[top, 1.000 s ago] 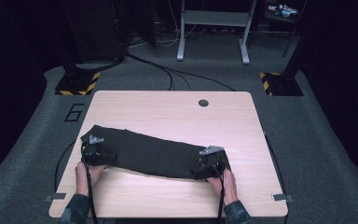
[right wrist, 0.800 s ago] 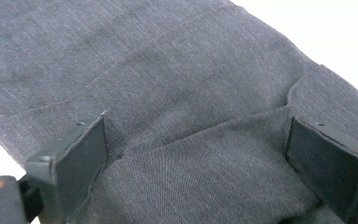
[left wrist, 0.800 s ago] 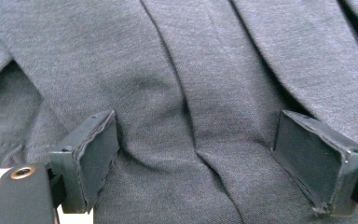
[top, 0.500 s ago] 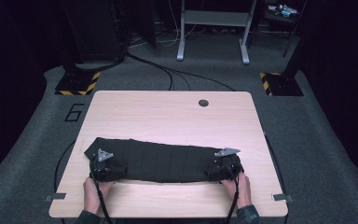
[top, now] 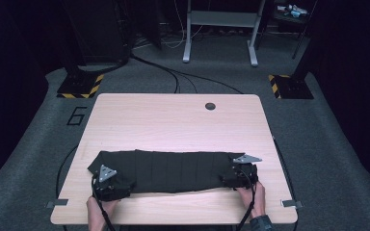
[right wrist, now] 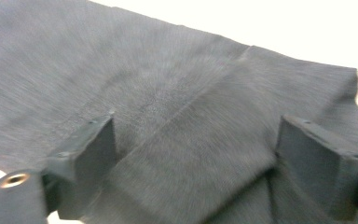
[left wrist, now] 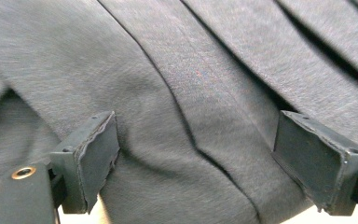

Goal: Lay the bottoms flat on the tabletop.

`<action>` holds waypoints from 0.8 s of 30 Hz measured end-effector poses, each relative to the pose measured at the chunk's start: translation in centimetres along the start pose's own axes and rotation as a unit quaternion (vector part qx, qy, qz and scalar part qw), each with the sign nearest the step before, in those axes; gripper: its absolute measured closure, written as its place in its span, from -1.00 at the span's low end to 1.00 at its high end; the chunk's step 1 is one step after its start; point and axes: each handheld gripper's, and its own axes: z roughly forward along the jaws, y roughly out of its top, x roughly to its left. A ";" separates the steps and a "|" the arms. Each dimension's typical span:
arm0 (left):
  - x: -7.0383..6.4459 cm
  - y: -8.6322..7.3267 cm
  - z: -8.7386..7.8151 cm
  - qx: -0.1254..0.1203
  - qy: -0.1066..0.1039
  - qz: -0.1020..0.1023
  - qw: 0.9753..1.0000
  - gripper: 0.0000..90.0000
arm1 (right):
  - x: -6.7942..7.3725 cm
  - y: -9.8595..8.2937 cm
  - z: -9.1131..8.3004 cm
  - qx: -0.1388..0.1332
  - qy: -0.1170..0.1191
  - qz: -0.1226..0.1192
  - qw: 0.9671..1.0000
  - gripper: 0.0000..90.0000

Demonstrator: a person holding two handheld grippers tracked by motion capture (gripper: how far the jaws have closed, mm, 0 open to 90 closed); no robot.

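A dark pleated cloth (top: 173, 171) lies stretched in a long band across the lower part of the high view, on the near half of the wooden table (top: 173, 120). The left gripper (top: 107, 185) sits at the band's lower-left end and the right gripper (top: 241, 174) at its lower-right end. In both gripper views the jaws stand wide apart over the fabric, clamping nothing.

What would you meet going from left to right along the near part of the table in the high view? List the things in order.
left gripper → dark cloth → right gripper
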 end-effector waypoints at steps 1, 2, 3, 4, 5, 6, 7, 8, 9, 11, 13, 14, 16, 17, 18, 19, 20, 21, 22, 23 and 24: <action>0.1 -0.1 -0.4 -0.006 0.000 -0.002 1.000 -0.72 | 0.0 -0.2 -0.9 -0.021 -0.002 0.006 1.000 -0.72; 0.2 -0.2 -0.9 -0.007 0.002 -0.002 1.000 -0.76 | 0.2 -0.5 -2.1 -0.036 0.003 0.016 0.999 -0.69; 0.3 -0.5 -1.6 -0.007 0.002 -0.003 1.000 -0.76 | 0.4 -0.6 -2.5 -0.039 0.006 0.017 0.999 -0.68; 0.3 -0.5 -1.6 -0.007 0.002 -0.003 1.000 -0.76 | 0.6 -0.8 -3.0 -0.044 0.003 0.011 0.999 -0.67; 0.5 -1.0 -2.1 0.000 0.003 -0.001 1.000 -0.76 | 1.0 -1.0 -3.5 -0.043 -0.002 0.003 0.999 -0.66; 0.5 -1.0 -2.1 0.000 0.003 -0.001 1.000 -0.76 | 1.0 -1.0 -3.5 -0.043 -0.002 0.003 0.999 -0.66; 0.7 -1.2 -2.3 0.004 0.002 0.000 1.000 -0.76 | 1.4 -1.2 -3.9 -0.041 -0.003 -0.003 0.999 -0.65; 0.8 -1.4 -2.5 0.005 0.002 -0.003 1.000 -0.76 | 1.7 -1.5 -4.2 -0.044 -0.003 -0.004 0.999 -0.60; 0.9 -1.6 -2.6 0.007 0.003 -0.003 1.000 -0.74 | 2.0 -1.7 -4.3 -0.042 -0.006 -0.005 0.999 -0.57; 1.0 -2.0 -2.7 0.010 -0.003 -0.007 1.000 -0.71 | 2.6 -2.2 -4.4 -0.037 -0.002 -0.004 0.999 -0.52; 1.0 -2.2 -2.6 0.016 -0.003 -0.003 1.000 -0.67 | 3.0 -2.6 -4.3 -0.035 -0.002 -0.010 0.999 -0.45; 1.0 -2.4 -2.5 0.016 -0.005 -0.003 1.000 -0.66 | 3.1 -2.8 -4.2 -0.035 -0.006 -0.012 0.999 -0.42; 0.9 -2.5 -2.3 0.008 -0.005 -0.005 1.000 -0.60 | 3.3 -3.0 -3.9 -0.036 -0.008 -0.006 0.999 -0.30; 0.8 -2.6 -2.3 0.007 -0.007 -0.003 1.000 -0.59 | 3.3 -3.0 -3.9 -0.039 -0.013 -0.008 0.999 -0.25; 0.7 -2.6 -2.3 0.007 -0.009 -0.001 1.000 -0.58 | 3.4 -3.1 -3.8 -0.046 -0.018 -0.012 0.999 -0.20; 0.7 -2.6 -2.2 0.010 -0.012 0.002 1.000 -0.56 | 3.5 -3.2 -3.8 -0.044 -0.023 -0.017 0.999 -0.15; 0.6 -2.7 -2.1 0.008 -0.013 0.002 1.000 -0.52 | 3.5 -3.3 -3.6 -0.043 -0.025 -0.019 0.999 -0.09; 0.5 -2.7 -2.0 0.007 -0.011 0.005 1.000 -0.49 | 3.5 -3.4 -3.5 -0.039 -0.029 -0.020 0.999 -0.05; 0.5 -2.7 -2.0 0.010 -0.015 0.006 1.000 -0.42 | 3.4 -3.5 -3.4 -0.037 -0.028 -0.023 0.999 0.00; 0.4 -2.7 -2.0 0.006 -0.010 0.009 1.000 -0.34 | 3.4 -3.6 -3.3 -0.035 -0.025 -0.019 0.999 0.04; 0.3 -2.7 -2.0 0.008 -0.009 0.010 1.000 -0.25 | 3.4 -3.6 -3.2 -0.032 -0.025 -0.020 0.999 0.12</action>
